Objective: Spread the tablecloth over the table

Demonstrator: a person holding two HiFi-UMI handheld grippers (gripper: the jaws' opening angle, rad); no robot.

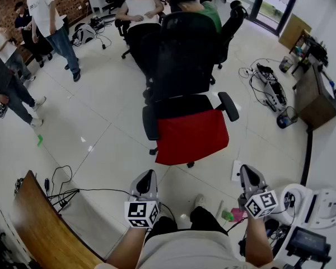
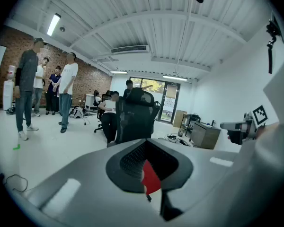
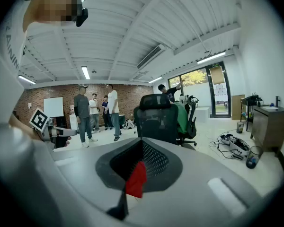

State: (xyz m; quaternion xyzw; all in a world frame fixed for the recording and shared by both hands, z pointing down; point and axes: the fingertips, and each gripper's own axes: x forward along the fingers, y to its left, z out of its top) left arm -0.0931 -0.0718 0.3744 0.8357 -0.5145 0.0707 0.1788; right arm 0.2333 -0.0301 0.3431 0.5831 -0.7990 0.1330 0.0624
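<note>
A red cloth lies draped over the seat of a black office chair straight ahead. It shows as a red sliver past the left jaws and as another red sliver past the right jaws. My left gripper and right gripper are held side by side short of the chair, apart from the cloth. Both are shut with nothing in them. A wooden table stands at the lower left, its top bare.
Several people stand at the far left and others sit behind the chair. Cables trail over the floor at the right near a brown cabinet. White equipment sits at the lower right.
</note>
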